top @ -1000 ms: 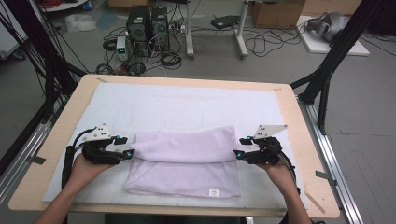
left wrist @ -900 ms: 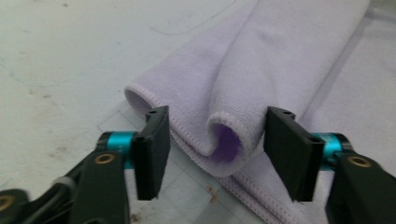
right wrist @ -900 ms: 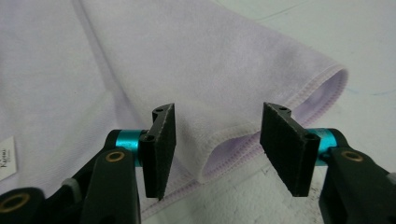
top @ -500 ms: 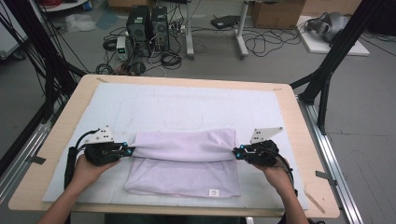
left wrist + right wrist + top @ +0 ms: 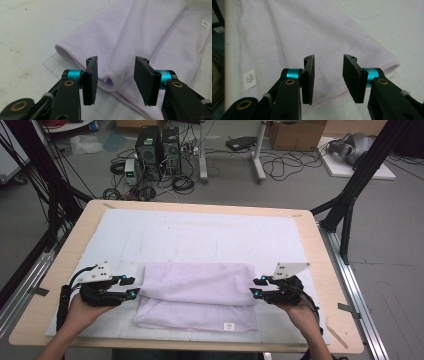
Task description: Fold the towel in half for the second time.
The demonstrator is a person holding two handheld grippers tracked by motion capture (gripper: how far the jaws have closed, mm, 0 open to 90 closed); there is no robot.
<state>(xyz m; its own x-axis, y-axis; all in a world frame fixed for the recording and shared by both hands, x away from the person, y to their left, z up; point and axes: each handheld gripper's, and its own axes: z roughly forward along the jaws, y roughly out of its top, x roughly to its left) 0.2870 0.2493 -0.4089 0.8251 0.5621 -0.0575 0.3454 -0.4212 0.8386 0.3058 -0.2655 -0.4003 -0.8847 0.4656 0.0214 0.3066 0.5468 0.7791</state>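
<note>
Here, on the white mat (image 5: 200, 235) over the table (image 5: 320, 270), a folded lilac towel (image 5: 197, 292) near the front edge, left gripper (image 5: 131, 286) and right gripper (image 5: 257, 287) at its two ends, jaws apart, holding nothing.

lab | computer towers (image 5: 159, 147) — floor cables (image 5: 280, 165) — black rig frame (image 5: 365, 175)
</note>
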